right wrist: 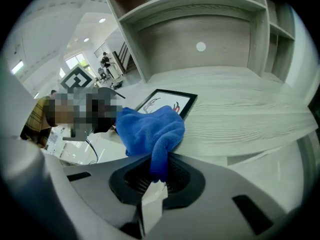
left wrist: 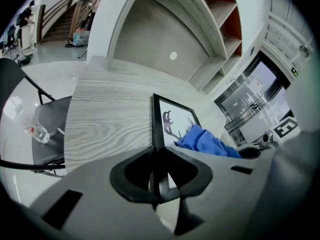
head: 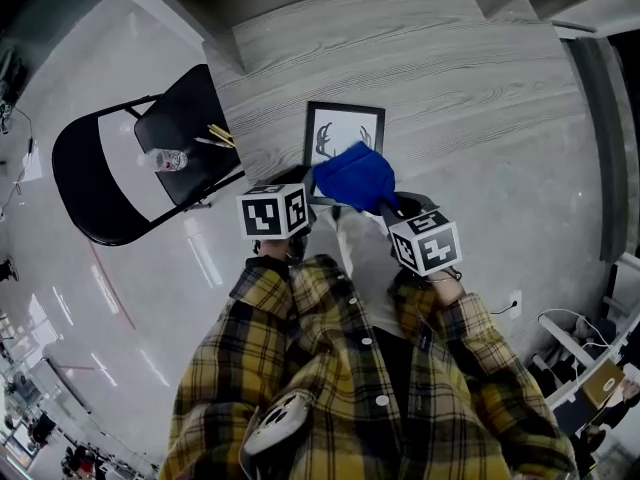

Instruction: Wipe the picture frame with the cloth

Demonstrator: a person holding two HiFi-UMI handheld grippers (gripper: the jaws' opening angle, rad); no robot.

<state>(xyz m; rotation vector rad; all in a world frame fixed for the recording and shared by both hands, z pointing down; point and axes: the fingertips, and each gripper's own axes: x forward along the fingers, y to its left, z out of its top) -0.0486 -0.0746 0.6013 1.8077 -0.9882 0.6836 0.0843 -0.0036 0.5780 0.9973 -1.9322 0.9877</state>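
Note:
A black picture frame (head: pixel 344 133) with an antler drawing lies flat on the grey wooden table (head: pixel 450 68). My left gripper (head: pixel 302 181) is shut on the frame's near left edge; in the left gripper view the jaws pinch the black edge of the frame (left wrist: pixel 167 116) at the left gripper (left wrist: pixel 159 170). A blue cloth (head: pixel 354 176) rests on the frame's near right part, with my right gripper (head: pixel 386 206) shut on a fold of it. Seen from the right gripper view, the cloth (right wrist: pixel 149 128) bunches out from the right gripper (right wrist: pixel 159 173) and covers the near end of the frame (right wrist: pixel 172 101).
A black folding chair (head: pixel 120 183) stands left of the table, with a plastic bottle (head: pixel 170 160) and thin sticks (head: pixel 218 138) on its seat. Shelving (right wrist: pixel 200 14) rises behind the table. The table's near edge runs just under both grippers.

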